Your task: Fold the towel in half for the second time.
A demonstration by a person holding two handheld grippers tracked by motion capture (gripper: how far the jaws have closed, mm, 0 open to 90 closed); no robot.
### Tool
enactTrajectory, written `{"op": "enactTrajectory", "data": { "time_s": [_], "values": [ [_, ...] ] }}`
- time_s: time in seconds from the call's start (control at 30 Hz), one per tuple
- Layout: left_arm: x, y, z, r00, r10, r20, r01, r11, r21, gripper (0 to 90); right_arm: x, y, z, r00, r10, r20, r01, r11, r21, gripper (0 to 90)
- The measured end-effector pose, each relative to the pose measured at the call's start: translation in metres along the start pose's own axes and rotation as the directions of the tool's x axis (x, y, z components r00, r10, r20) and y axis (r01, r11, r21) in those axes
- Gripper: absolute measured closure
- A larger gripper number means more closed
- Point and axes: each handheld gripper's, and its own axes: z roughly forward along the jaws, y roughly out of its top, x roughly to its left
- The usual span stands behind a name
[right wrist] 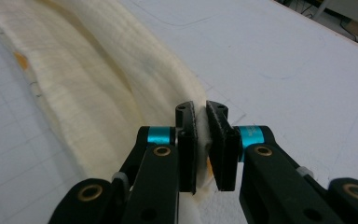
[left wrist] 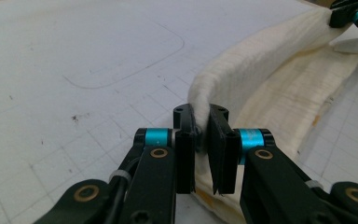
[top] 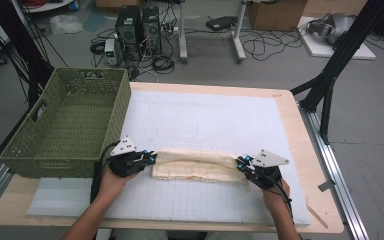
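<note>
Both grippers clamped on the towel (top: 195, 167) — left gripper (top: 152, 159) at 9 o'clock end, right gripper (top: 240, 163) at 3. Soft, light, sags mid-span — keep to the corners.

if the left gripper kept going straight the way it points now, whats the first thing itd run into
Probably the cream cloth itself: the left gripper is shut on its fold, and the cloth runs on ahead toward the right gripper, which pinches the far end. Depth is hard to judge.

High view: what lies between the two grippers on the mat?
The cream cloth spans the whole stretch in the high view. The left gripper pinches one end, the right gripper the other, above the white mat.
</note>
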Motion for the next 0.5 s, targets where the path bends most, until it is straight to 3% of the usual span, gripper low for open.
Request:
{"op": "enactTrajectory", "data": {
  "time_s": [0.37, 0.5],
  "values": [
    [-0.011, -0.008, -0.011, 0.9997, 0.022, 0.012, -0.022, 0.9995, 0.023, 81.8, 0.013, -0.008, -0.019, 0.9989, -0.001, -0.047, 0.001, 0.9999, -0.011, 82.8],
    [-0.012, -0.008, -0.018, 0.9999, -0.009, -0.012, 0.009, 0.9998, 0.02, 75.1, 0.015, -0.009, -0.021, 0.9983, -0.011, -0.057, 0.011, 0.9999, -0.006, 82.8]
  ]
}}
